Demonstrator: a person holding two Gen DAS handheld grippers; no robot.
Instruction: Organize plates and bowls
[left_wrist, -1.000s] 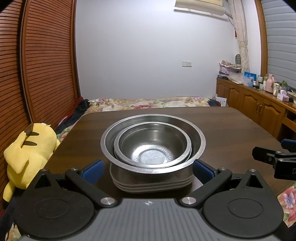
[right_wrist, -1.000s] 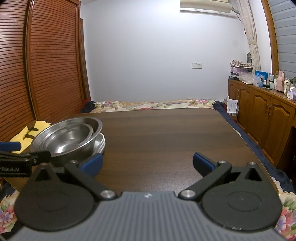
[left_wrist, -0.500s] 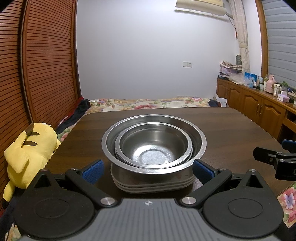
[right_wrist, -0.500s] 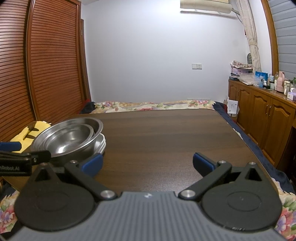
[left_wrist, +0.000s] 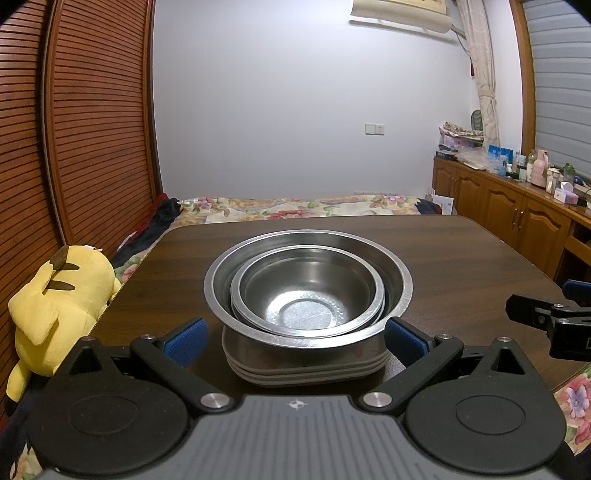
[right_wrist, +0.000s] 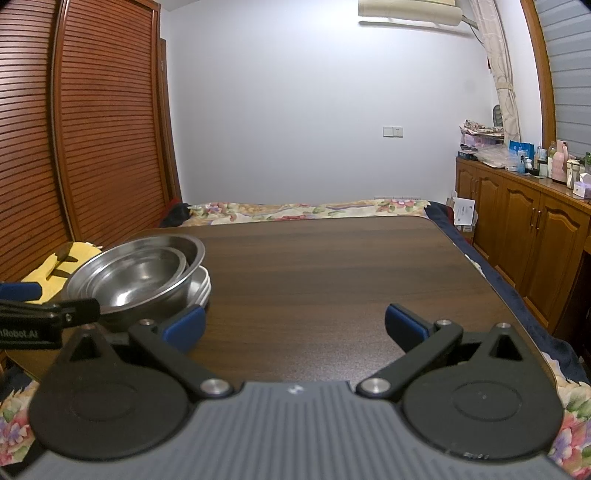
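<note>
A large steel bowl (left_wrist: 400, 290) holds a smaller steel bowl (left_wrist: 303, 295), and both rest on a short pile of pale plates (left_wrist: 306, 373) on the dark wooden table (left_wrist: 461, 258). My left gripper (left_wrist: 294, 338) is open, its blue pads wide apart at the near side of the stack, with nothing held. The right wrist view has the same bowls (right_wrist: 136, 273) and plates (right_wrist: 202, 286) at its left. My right gripper (right_wrist: 294, 325) is open over bare table (right_wrist: 332, 277), to the right of the stack.
A yellow plush toy (left_wrist: 59, 306) lies beside the table's left edge. A floral bed (left_wrist: 295, 206) lies beyond the far edge. Wooden cabinets (left_wrist: 517, 221) with bottles on top line the right wall. Slatted wooden doors (left_wrist: 92, 129) stand on the left.
</note>
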